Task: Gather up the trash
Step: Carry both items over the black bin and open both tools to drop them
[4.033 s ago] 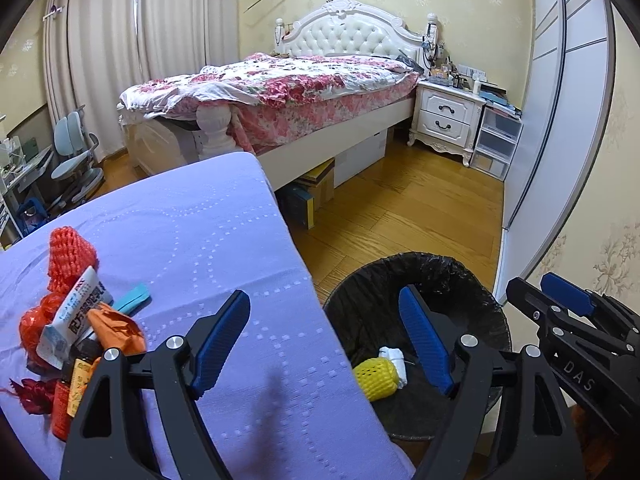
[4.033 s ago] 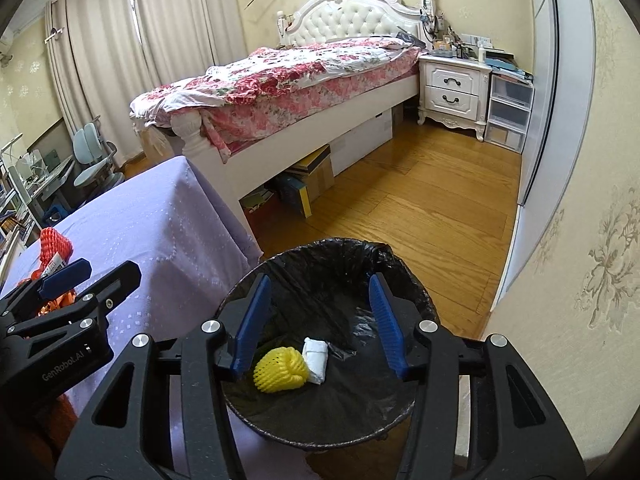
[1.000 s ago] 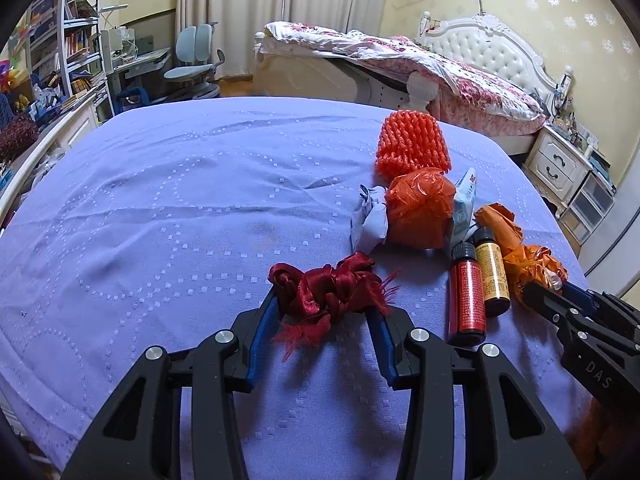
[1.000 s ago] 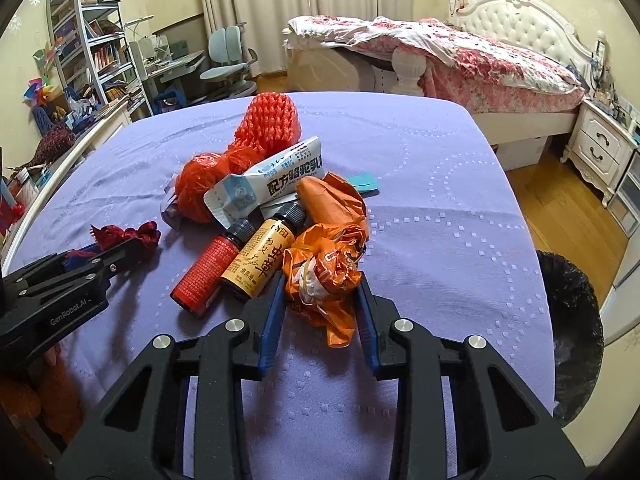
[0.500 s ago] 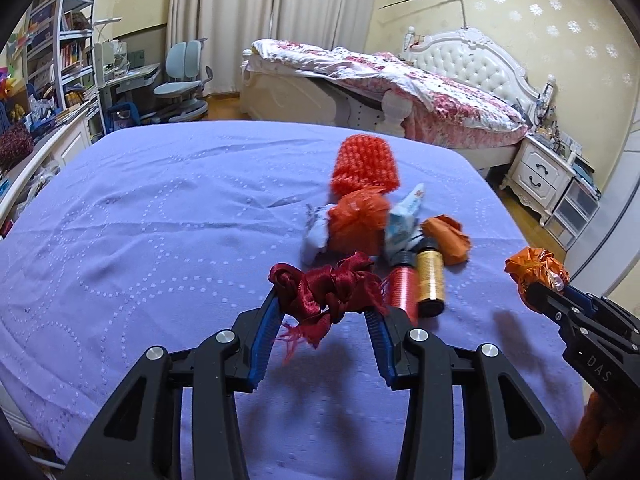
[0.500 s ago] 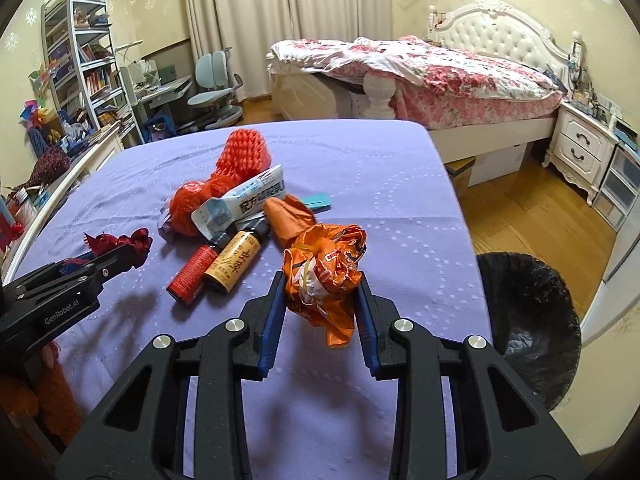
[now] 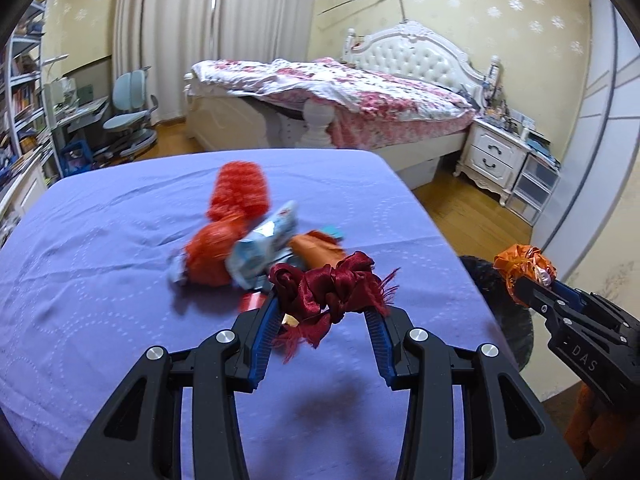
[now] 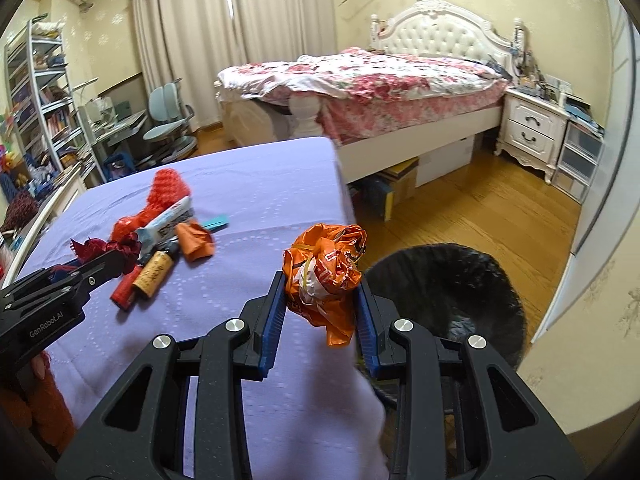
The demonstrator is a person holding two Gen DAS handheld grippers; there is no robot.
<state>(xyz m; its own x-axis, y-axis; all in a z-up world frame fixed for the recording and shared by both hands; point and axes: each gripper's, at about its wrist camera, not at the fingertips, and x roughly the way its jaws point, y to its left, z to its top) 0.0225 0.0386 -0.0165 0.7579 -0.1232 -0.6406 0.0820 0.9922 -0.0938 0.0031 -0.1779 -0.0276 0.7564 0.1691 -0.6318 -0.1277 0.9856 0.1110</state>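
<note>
Purple cloth covers the table under both grippers, in a bedroom with a bed and wood floor behind. Left gripper is clenched on a dark red ribbon, its blue pads pressing each side, frayed ends hanging below, the bundle lifted clear of the cloth. Right gripper is clamped on a crumpled orange wrapper, also held off the cloth, near the table's edge. Just right of that wrapper and lower, on the floor beside the table, stands the bin with its black liner; its inside is too dark to read. Beyond the ribbon the rest of the trash lies heaped on the cloth: a red foam net farthest away, a red-orange bag, a white-blue tube across it, an orange scrap, a teal strip, and two small bottles side by side, one red, one tan, nearest the left gripper. From the left wrist this heap is blurred.
</note>
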